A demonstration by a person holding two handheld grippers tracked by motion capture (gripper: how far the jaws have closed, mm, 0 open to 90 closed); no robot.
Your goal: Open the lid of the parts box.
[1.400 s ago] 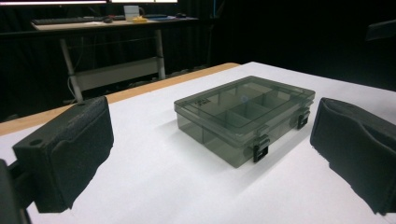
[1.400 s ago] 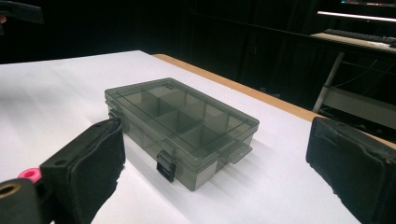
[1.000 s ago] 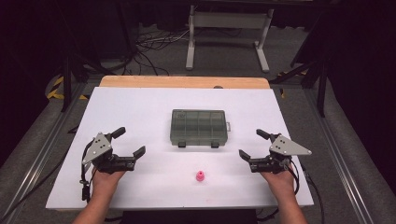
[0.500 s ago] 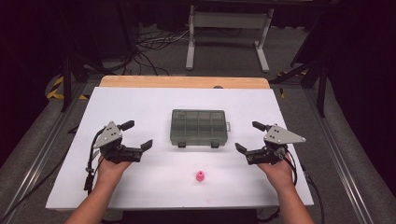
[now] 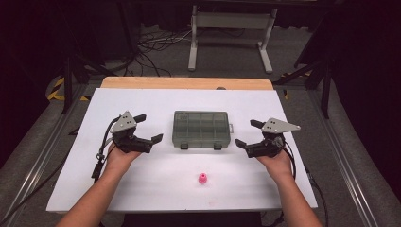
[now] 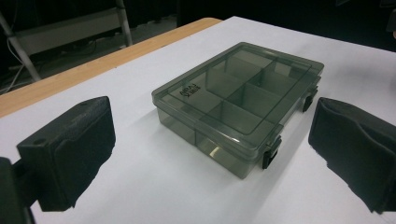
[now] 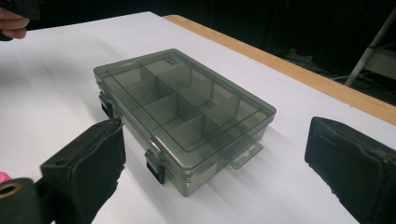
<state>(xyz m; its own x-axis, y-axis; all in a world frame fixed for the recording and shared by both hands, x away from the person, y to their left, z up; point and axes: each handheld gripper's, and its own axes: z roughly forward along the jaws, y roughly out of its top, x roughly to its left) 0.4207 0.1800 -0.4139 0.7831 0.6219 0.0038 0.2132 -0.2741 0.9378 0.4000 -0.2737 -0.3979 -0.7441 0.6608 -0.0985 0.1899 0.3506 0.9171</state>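
Closed compartment box (image 5: 202,129) at the middle of the white bench (image 5: 156,189), flanked by two tools.

The smoky-clear box lies flat, lid shut, two dark latches on its near edge. The left tool (image 5: 145,127) sits just beside its left end, the right tool (image 5: 247,134) near its right end — both with jaws wide apart, gripping nothing. A small pink piece (image 5: 202,178) rests nearer the person, apart from the box.
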